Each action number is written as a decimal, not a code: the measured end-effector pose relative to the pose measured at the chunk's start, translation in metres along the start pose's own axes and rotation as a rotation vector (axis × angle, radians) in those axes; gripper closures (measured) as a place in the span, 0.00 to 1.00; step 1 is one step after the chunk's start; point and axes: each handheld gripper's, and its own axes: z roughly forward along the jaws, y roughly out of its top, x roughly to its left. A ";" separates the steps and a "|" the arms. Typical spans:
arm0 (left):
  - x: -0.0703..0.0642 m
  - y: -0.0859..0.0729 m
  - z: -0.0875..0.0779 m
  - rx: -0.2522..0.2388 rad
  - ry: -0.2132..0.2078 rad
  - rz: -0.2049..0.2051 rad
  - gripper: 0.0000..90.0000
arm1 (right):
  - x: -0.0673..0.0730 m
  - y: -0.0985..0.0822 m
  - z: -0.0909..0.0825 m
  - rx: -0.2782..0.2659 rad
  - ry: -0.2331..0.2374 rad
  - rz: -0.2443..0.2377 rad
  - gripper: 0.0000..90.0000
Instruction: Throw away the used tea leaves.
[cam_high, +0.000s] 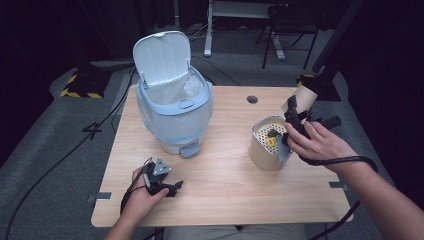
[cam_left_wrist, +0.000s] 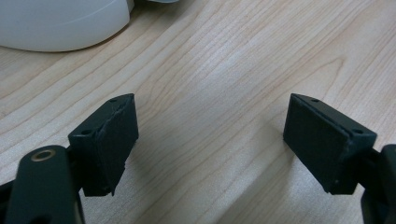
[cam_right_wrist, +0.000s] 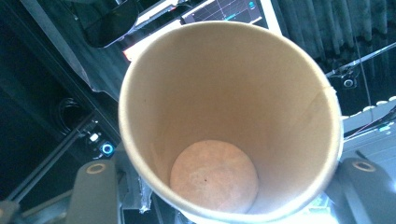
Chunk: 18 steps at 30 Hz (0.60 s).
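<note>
- Our right gripper (cam_high: 295, 119) is raised above the table (cam_high: 225, 195) near its right edge, jaws clamped on a brown paper cup (cam_high: 301, 95).
- In the high view the paper cup tilts up and away from the right hand (cam_high: 320, 142), above the far right part of the table.
- In the right gripper view we look straight into the paper cup (cam_right_wrist: 229, 116): its round bottom shows pale and bare, and the rim sits between the two black jaws at the lower corners.
- Just beside the right hand, a tan perforated container (cam_high: 267, 142) stands on the table towards the right edge, with a small yellow piece (cam_high: 271, 141) and something dark inside it; we cannot tell what those are.
- Our left gripper (cam_high: 167, 184) rests low near the front left corner of the table, held in the left hand (cam_high: 142, 192).
- In the left gripper view its jaws stand wide apart with bare wood between them, pads (cam_left_wrist: 114, 140) clamping nothing.
- A pale blue bin (cam_high: 175, 107) with its lid (cam_high: 162, 57) flipped up stands towards the far left part of the table, well apart from the paper cup; a white liner shows inside.
- The bin's white base (cam_left_wrist: 60, 23) curves into the top left of the left gripper view.
</note>
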 end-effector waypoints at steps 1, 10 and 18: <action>0.000 0.000 0.000 0.000 0.000 0.000 0.21 | -0.001 -0.002 0.000 -0.003 0.008 0.037 0.40; 0.000 0.000 0.000 -0.001 0.001 0.000 0.21 | -0.003 -0.022 0.003 -0.071 0.120 0.367 0.38; 0.000 0.000 0.000 -0.002 0.000 0.000 0.21 | -0.002 -0.043 0.011 -0.142 0.237 0.683 0.36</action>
